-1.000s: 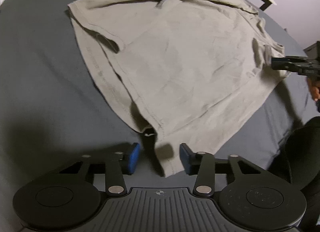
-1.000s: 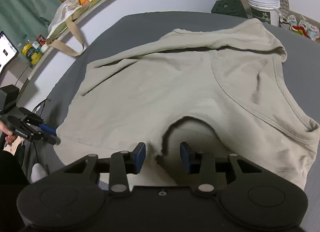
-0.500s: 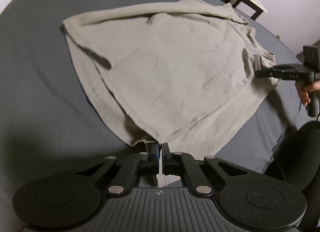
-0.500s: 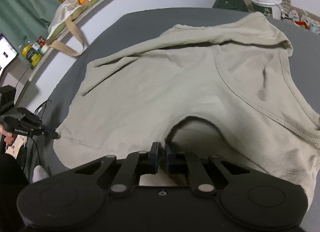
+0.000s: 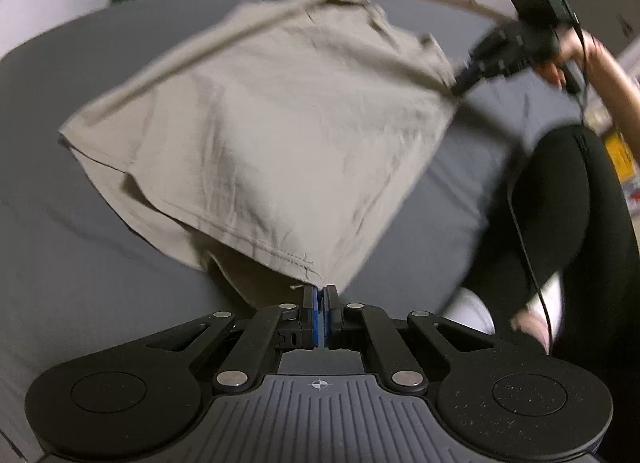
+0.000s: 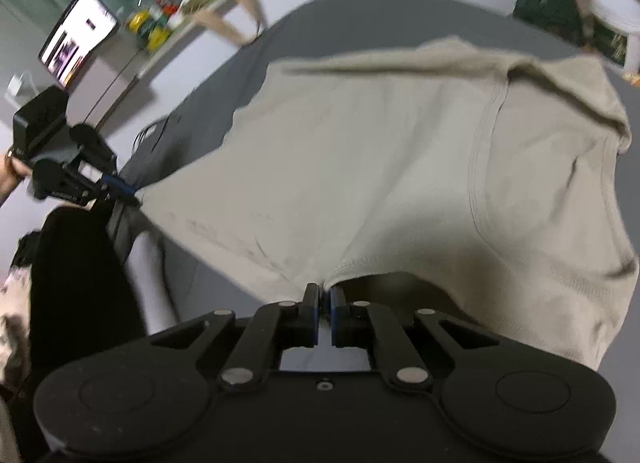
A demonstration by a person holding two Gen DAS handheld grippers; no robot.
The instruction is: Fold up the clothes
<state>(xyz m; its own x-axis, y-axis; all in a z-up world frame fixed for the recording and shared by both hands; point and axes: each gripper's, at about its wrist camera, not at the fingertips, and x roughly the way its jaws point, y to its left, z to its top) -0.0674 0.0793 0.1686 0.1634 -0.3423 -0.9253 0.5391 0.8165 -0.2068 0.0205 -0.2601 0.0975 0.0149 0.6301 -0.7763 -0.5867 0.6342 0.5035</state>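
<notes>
Here, one beige t-shirt [image 5: 280, 135] lies partly lifted over the grey bed [image 5: 60, 255] (wide bare sheet around it). Two tongs grasp it: the left tongs [image 5: 320, 303] clench a hem corner, the right tongs [image 6: 323, 303] clench the collar edge.

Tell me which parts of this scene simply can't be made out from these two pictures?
- Left wrist view: the beige cotton T-shirt's underside, hidden by its own lifted cloth.
- Left wrist view: the right tongs' tips, smeared by motion blur.
- Right wrist view: the bright screen's contents, too small and blurred.
- Right wrist view: the shelf clutter, blurred.
- Both views: the person's upper body, cut off by the frame edges.
</notes>
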